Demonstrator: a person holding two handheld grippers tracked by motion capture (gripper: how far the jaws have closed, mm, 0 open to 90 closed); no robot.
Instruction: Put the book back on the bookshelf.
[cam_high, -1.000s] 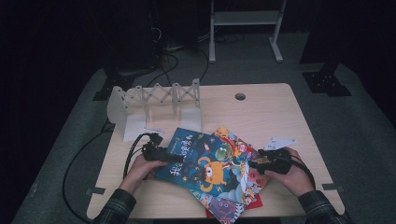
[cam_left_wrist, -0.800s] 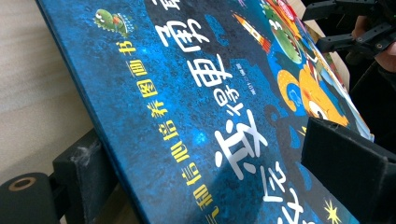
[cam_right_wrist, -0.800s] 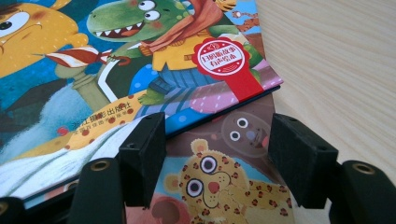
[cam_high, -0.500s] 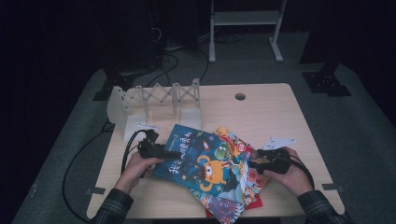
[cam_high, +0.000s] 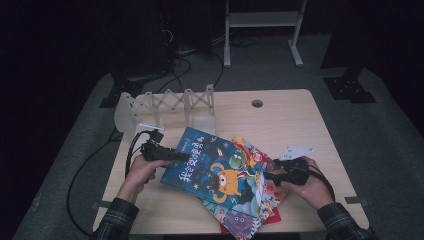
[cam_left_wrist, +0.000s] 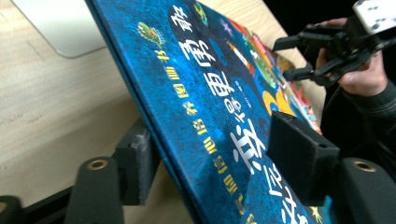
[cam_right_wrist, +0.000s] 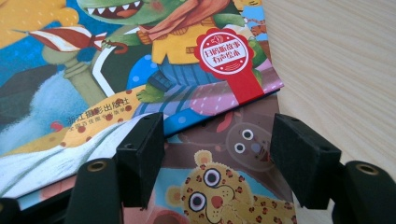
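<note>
Presently: blue picture book (cam_high: 210, 167), topmost of overlapping books on the table (cam_high: 280, 120), its left edge raised between the just-closing jaws of the left gripper (cam_high: 172, 155); right gripper (cam_high: 270, 176) open over the lower books' corner.

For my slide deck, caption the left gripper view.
Left gripper closing on the raised edge of the blue picture book.

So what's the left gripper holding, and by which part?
The left gripper has just been closing on the blue picture book, one jaw under and one over its left edge.
</note>
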